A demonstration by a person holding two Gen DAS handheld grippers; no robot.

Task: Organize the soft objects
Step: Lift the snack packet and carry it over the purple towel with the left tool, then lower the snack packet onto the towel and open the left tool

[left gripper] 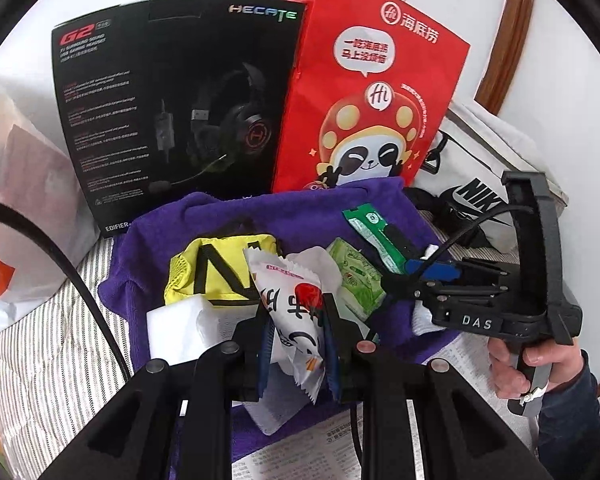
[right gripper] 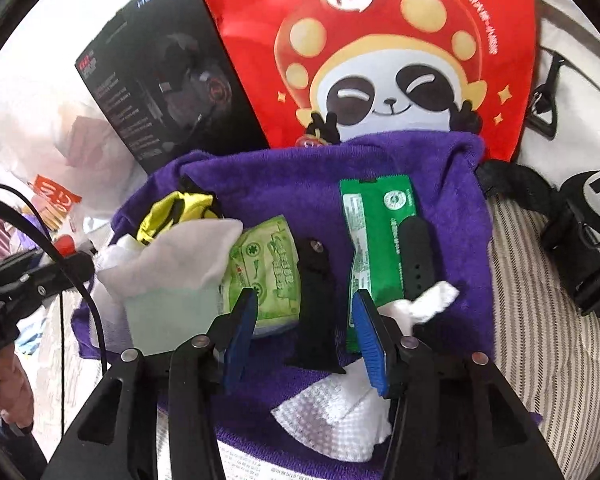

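A purple towel (left gripper: 300,216) (right gripper: 292,188) lies on the striped bed with soft items on it. My left gripper (left gripper: 298,332) is shut on a white snack packet (left gripper: 292,304) with a red print, held above the towel. My right gripper (right gripper: 304,332) (left gripper: 420,268) is open, its blue pads either side of a black strap (right gripper: 314,312). On the towel lie a yellow pouch (left gripper: 216,272) (right gripper: 180,208), a light green wipes pack (left gripper: 354,276) (right gripper: 268,264), a dark green sachet (right gripper: 380,236) (left gripper: 374,236), white tissue (right gripper: 172,256) and a white cloth (right gripper: 340,412).
A black headset box (left gripper: 172,96) (right gripper: 168,76) and a red panda paper bag (left gripper: 368,92) (right gripper: 380,52) stand behind the towel. A white Nike bag (left gripper: 472,184) (right gripper: 580,128) lies at right, a plastic bag (left gripper: 12,184) at left. Printed paper (left gripper: 312,448) lies near me.
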